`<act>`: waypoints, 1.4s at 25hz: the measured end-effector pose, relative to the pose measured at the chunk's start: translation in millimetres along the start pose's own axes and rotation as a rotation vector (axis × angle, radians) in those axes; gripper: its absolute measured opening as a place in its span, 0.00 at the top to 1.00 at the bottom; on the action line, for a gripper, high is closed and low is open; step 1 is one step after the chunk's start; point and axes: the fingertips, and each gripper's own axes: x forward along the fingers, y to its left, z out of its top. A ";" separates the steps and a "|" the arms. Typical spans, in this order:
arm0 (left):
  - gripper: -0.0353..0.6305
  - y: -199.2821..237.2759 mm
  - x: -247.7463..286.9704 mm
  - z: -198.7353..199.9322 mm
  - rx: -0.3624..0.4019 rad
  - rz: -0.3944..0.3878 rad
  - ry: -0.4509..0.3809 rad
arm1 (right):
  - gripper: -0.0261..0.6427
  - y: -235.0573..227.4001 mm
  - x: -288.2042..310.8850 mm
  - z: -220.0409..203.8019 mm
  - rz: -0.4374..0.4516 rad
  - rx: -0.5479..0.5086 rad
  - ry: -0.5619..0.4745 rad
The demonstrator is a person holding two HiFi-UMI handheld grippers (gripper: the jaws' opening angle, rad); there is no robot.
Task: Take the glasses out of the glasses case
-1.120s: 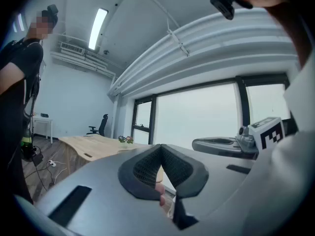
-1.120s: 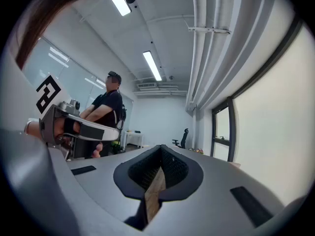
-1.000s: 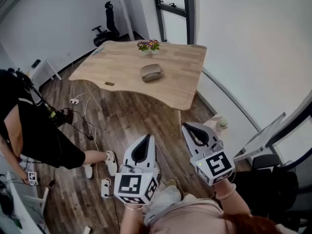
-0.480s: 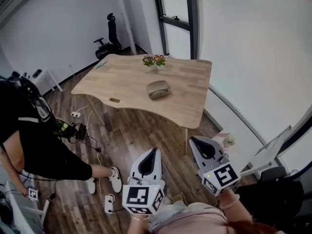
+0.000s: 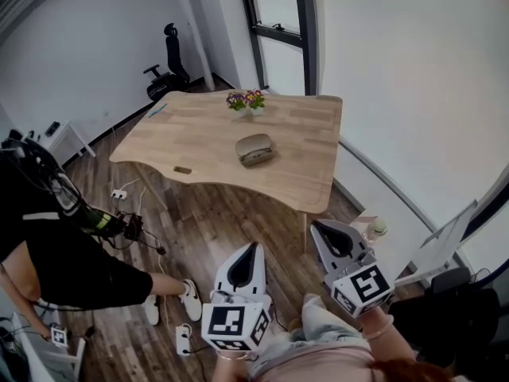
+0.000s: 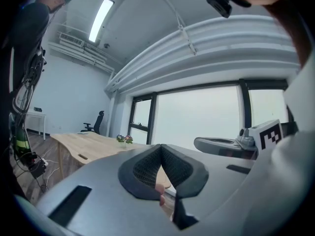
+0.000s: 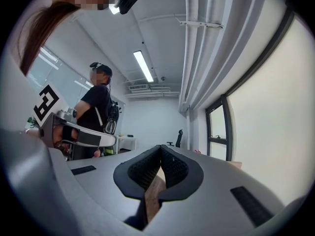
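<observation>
A closed tan glasses case (image 5: 255,149) lies near the middle of a wooden table (image 5: 199,134), far ahead of me. My left gripper (image 5: 247,249) hangs over the floor well short of the table, jaws shut with nothing between them. My right gripper (image 5: 324,228) is beside it, a bit further forward, also shut and empty. In the left gripper view the left gripper's (image 6: 161,146) pads meet at the tips, with the table (image 6: 81,142) beyond. The right gripper's (image 7: 160,148) tips touch in its own view. No glasses are visible.
A small pot of flowers (image 5: 245,100) stands at the table's far edge, and a small dark object (image 5: 182,169) near its front edge. A person in black (image 5: 56,245) stands at the left among floor cables. An office chair (image 5: 165,70) sits at the back. A white wall (image 5: 413,94) runs along the right.
The view has shifted slightly left and forward, so the table sits a little closer. Both grippers stay shut and hold the same pose. The person at left has moved a little.
</observation>
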 end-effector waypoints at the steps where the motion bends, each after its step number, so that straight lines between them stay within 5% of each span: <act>1: 0.95 1.3 4.7 -0.8 -0.001 -0.003 0.002 | 0.96 -2.5 2.7 -2.1 -0.003 -0.004 0.003; 35: 0.95 74.7 222.8 17.0 -0.024 0.080 0.046 | 0.96 -135.4 194.6 -31.9 0.120 0.027 0.013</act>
